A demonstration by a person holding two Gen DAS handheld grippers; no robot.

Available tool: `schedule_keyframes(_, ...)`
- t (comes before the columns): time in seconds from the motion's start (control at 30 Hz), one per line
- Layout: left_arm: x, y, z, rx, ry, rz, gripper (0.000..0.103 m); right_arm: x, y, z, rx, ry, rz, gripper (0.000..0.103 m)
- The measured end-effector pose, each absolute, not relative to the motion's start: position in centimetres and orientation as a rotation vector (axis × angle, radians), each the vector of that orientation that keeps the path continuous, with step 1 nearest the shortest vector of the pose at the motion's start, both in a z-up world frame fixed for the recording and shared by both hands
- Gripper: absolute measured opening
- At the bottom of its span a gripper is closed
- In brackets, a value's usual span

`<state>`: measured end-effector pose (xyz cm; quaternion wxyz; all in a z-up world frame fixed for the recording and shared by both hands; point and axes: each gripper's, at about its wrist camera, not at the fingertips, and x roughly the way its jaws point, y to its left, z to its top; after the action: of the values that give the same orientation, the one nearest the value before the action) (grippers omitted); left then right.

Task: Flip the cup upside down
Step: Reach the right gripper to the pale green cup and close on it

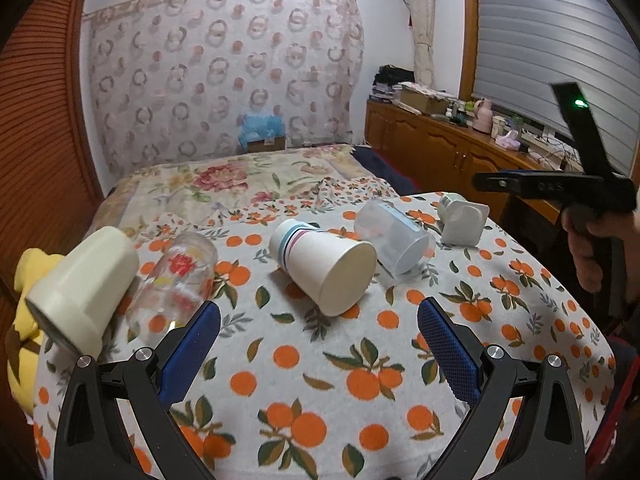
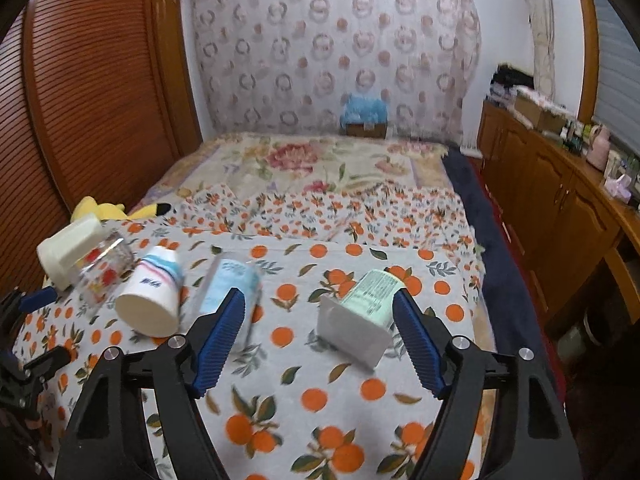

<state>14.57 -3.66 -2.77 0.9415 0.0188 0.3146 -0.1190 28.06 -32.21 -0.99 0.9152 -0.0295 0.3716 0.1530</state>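
Several cups lie on their sides on an orange-print cloth (image 1: 304, 364). A white paper cup (image 1: 324, 266) with blue and pink stripes lies in the middle; it also shows in the right wrist view (image 2: 152, 292). A clear plastic cup (image 1: 394, 236) lies to its right, a flowered glass (image 1: 176, 280) and a cream cup (image 1: 80, 288) to its left. A white yogurt pot (image 2: 360, 308) lies between my right fingers' line of sight. My left gripper (image 1: 320, 344) is open and empty, just short of the paper cup. My right gripper (image 2: 320, 340) is open and empty, near the yogurt pot.
A yellow plush toy (image 2: 104, 210) lies at the cloth's left edge. A bed with a floral blanket (image 2: 312, 160) lies beyond. A wooden cabinet (image 2: 560, 200) with clutter runs along the right. A wooden wardrobe (image 2: 92, 92) stands at the left.
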Motion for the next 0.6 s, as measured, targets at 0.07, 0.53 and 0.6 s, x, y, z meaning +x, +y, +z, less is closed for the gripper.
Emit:
schedule_keyframes(0.07,15.3,-3.7,-2.8,0.027,0.657,-0.256,0.095,29.5,-32.4,-1.3,-0.054,0.795,0.308,0.075)
schedule_keyframes(0.53,18.6,-5.6,-3.4,0.064,0.712,-0.318,0.095,38.0,-34.2,-5.4,0.053,1.075,0.229,0.069)
schedule_keyframes(0.6,18.6,-5.7,-3.6,0.055,0.714,-0.327,0.095,38.4,-34.4,-5.9,0.075,1.104,0.218,0.069)
